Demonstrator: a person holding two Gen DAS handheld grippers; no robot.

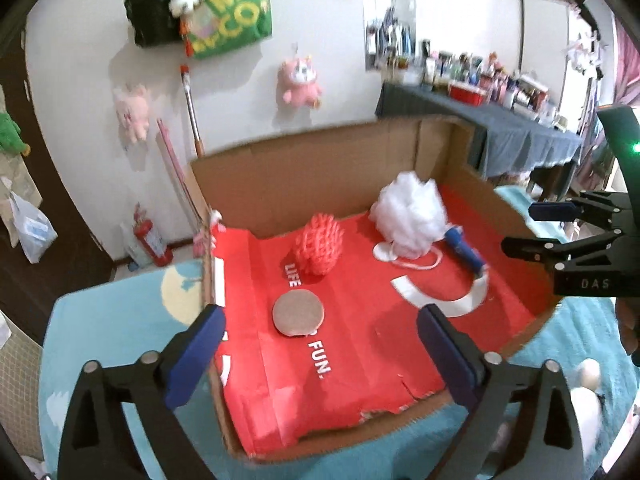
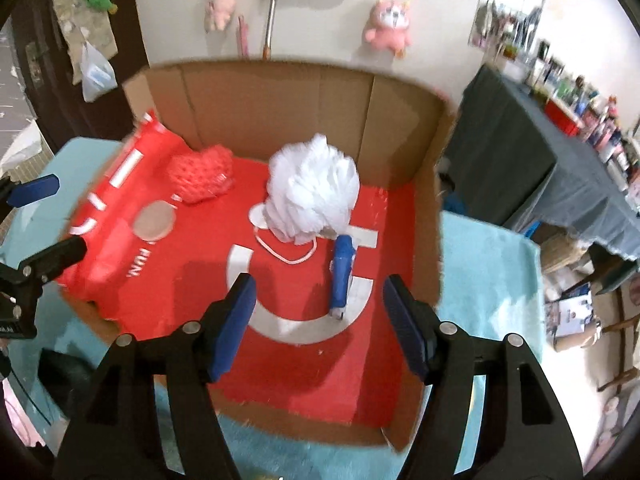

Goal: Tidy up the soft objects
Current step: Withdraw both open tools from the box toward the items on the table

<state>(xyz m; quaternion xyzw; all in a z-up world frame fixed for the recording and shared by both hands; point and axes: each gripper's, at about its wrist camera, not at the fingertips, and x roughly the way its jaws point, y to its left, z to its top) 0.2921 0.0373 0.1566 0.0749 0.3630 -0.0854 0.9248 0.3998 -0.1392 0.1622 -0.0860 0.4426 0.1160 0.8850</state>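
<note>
An open cardboard box (image 1: 320, 168) (image 2: 280, 104) with a red printed floor lies on a teal mat. Inside it lie a white mesh bath puff (image 1: 410, 212) (image 2: 312, 192) with a cord loop, a red mesh scrubber (image 1: 320, 248) (image 2: 200, 178), a round tan sponge pad (image 1: 298, 312) (image 2: 154, 222) and a blue-handled tool (image 1: 466, 252) (image 2: 342, 272). My left gripper (image 1: 320, 344) is open and empty over the box's near edge. My right gripper (image 2: 320, 324) is open and empty above the box's near right part; it also shows in the left wrist view (image 1: 532, 228).
The teal mat (image 1: 120, 320) (image 2: 488, 280) covers the table around the box. Plush toys (image 1: 300, 80) hang on the white wall behind. A cluttered table with a dark cloth (image 1: 500, 128) stands at the right. A red extinguisher (image 1: 150, 240) stands on the floor.
</note>
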